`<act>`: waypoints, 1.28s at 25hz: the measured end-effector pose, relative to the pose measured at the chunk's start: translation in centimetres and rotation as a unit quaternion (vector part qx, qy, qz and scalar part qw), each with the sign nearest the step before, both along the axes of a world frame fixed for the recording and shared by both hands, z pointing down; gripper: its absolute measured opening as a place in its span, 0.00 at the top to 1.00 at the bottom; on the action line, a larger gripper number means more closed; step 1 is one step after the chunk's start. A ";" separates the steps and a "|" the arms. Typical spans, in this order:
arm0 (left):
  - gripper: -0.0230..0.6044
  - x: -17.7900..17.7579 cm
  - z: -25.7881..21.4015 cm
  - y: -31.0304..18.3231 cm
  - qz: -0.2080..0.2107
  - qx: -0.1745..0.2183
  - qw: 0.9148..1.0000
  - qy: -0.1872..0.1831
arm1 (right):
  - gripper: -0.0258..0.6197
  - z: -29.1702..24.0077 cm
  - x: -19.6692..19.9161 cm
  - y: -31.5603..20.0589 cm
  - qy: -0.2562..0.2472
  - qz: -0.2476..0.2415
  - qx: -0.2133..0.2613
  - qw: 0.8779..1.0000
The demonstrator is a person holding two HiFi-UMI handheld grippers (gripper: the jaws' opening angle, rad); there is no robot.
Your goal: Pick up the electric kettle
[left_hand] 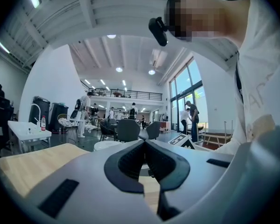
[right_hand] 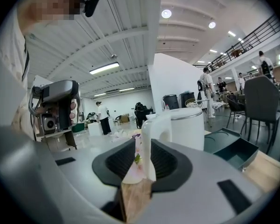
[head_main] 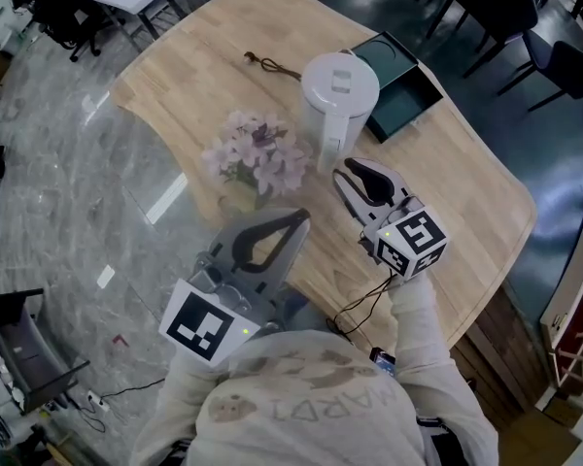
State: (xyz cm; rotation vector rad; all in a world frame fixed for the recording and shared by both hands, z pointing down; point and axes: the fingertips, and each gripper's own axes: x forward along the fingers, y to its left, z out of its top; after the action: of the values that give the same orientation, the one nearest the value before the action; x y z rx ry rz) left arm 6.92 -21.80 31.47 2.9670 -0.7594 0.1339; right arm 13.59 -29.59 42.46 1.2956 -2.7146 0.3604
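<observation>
The white electric kettle (head_main: 340, 90) stands upright near the far middle of the wooden table (head_main: 194, 76), its handle (head_main: 328, 149) turned toward me. My right gripper (head_main: 343, 173) hovers just short of that handle, jaws slightly apart with nothing between them. In the right gripper view the kettle (right_hand: 192, 127) and its handle (right_hand: 146, 125) show straight ahead through the gap of the right gripper (right_hand: 142, 148). My left gripper (head_main: 299, 219) is lower left near the table's near edge, shut and empty; the left gripper (left_hand: 143, 143) shows its tips meeting.
A bunch of pink flowers (head_main: 257, 153) lies left of the kettle, between the two grippers. A dark green open box (head_main: 400, 90) sits right behind the kettle. A small dark cord (head_main: 268, 64) lies at the far side. Chairs and people stand beyond the table.
</observation>
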 end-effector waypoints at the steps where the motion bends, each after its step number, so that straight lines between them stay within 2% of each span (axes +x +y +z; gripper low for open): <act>1: 0.95 0.1 0.1 -0.1 0.001 -0.001 1.000 -0.001 | 0.82 0.2 0.0 -0.2 0.002 -0.004 -0.001 1.000; 18: 0.95 0.8 1.7 -1.6 0.006 -0.015 1.000 -0.021 | 0.79 2.5 -0.5 -2.7 0.002 -0.079 -0.007 0.997; 32: 0.95 0.9 2.8 -2.5 0.003 -0.025 0.999 -0.043 | 0.74 4.0 -2.8 -3.9 0.003 -0.171 -0.014 0.985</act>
State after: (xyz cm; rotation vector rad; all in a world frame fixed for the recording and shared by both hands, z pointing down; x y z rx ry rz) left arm 7.84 -24.27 34.31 2.9328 -0.7444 0.2771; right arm 10.81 -33.47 46.49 0.7966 -2.8425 0.3555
